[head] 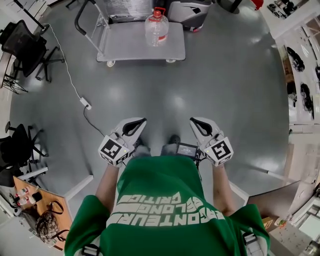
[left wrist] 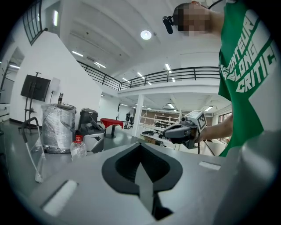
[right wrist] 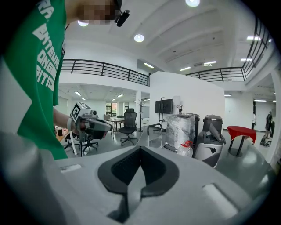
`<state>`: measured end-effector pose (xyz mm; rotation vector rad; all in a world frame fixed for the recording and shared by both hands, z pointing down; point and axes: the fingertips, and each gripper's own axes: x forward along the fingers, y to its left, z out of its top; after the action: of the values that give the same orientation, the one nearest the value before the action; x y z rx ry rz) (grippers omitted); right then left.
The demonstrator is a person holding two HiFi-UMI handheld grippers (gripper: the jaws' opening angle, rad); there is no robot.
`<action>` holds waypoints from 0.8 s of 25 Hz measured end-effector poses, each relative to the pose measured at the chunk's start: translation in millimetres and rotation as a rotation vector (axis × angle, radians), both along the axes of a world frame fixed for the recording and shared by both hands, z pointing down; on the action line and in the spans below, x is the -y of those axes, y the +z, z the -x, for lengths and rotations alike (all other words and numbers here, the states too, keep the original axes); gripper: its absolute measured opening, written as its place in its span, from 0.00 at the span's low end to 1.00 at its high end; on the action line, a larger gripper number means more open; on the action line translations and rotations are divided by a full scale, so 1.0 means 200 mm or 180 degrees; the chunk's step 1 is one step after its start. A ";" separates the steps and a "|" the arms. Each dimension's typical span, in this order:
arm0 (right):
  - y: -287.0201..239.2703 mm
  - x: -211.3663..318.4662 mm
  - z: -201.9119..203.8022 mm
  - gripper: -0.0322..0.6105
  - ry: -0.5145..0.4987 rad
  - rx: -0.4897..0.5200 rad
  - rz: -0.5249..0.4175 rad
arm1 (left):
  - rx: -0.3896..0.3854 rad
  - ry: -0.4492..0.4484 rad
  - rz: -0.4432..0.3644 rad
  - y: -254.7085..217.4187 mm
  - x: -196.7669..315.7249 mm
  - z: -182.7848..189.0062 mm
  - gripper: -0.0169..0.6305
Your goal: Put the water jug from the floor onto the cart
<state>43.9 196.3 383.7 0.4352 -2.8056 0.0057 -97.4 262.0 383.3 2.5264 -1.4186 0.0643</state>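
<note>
The water jug (head: 156,27) stands upright on the flat deck of the cart (head: 125,47), toward the deck's far right part and well apart from me across the grey floor (head: 175,90), so I judge the placing step done, with nothing of the task left in hand. My left gripper (head: 134,127) and right gripper (head: 200,126) hang side by side just in front of my green shirt (head: 155,190), both aimed toward the cart. In each gripper view the fingers (left wrist: 144,186) are pressed together with nothing between them. The next move, as I read it, calls for no grasp at all, at most a look to confirm that the jug sits squarely and not too near the deck's back edge. Some of that is hard to judge from here: the jug is small and far in all three views, so I cannot tell how full it is or how close its base comes to the edge. The wrapped drum (head: 127,7) beyond the cart is cut off at the top of the head view, and my shirt and the grippers hide most of the floor at my feet
</note>
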 end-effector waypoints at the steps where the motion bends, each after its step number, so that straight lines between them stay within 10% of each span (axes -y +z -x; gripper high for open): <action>1: 0.00 -0.02 0.00 0.04 -0.0010 -0.0009 0.0007 | -0.0018 0.0003 0.0005 -0.01 -0.01 0.00 0.05; 20: -0.04 -0.03 -0.04 0.04 0.0130 -0.0104 0.0008 | 0.0000 0.0175 -0.0009 -0.13 0.01 -0.07 0.05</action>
<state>52.6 202.6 374.7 0.4874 -2.7639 0.0109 -83.5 260.7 358.1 2.5678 -1.3501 0.0719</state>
